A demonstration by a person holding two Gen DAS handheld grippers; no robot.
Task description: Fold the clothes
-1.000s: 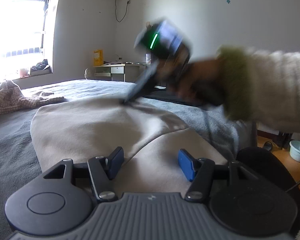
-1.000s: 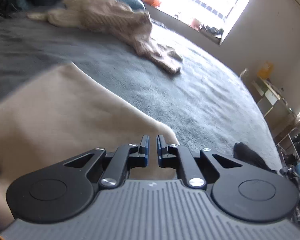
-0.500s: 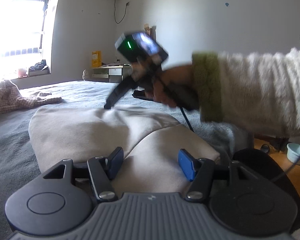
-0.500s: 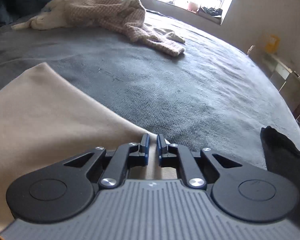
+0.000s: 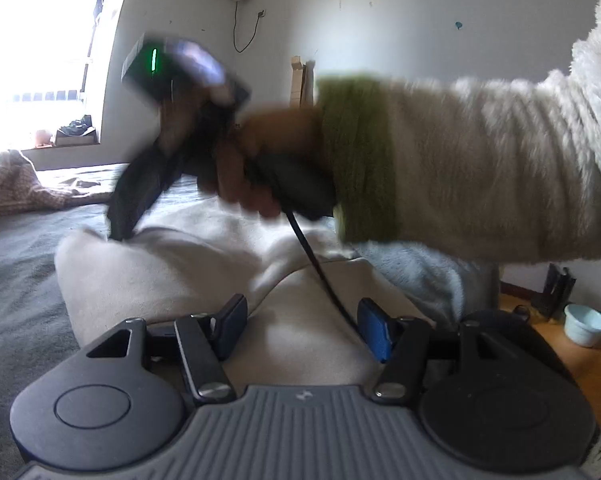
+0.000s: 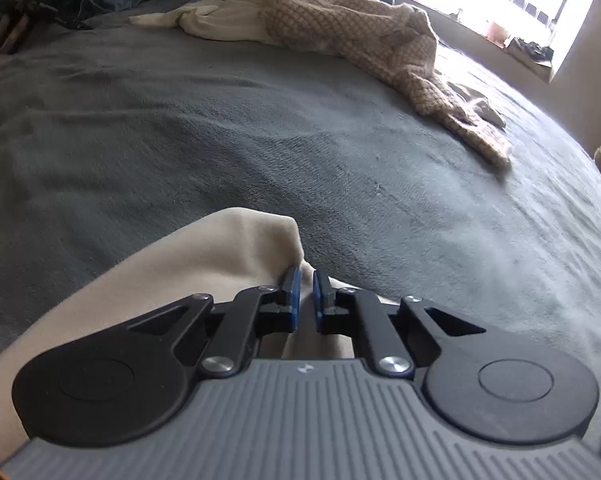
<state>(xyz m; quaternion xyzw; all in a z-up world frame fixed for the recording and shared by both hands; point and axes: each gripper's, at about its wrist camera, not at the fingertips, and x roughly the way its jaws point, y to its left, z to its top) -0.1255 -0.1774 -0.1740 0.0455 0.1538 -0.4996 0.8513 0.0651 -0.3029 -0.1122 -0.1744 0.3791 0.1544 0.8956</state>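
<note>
Two grippers over one beige garment, spread on a bed with a grey blanket. Right gripper angled down at the far edge of the garment, fingers drawn narrow with a raised peak of beige cloth between the blue pads, apparently pinched; in the left wrist view, tip planted at the cloth's far left corner, blurred, held by a hand in a cream sleeve with a green cuff. Grip at the corner probably chosen for carrying that edge across into a fold. Left gripper low over the near part of the garment, fingers spread to a middling width, nothing between them, only cloth beneath; likely placed in readiness for pinning or taking the near edge. One diagonal seam or overlap visible across the garment, suggesting a fold partly made. One second garment, a tan knitted piece with pale cloth beside it, heaped well apart at the far side of the bed, seemingly awaiting its turn. One cable trailing from the right gripper's handle. One pale bowl on the floor.
</note>
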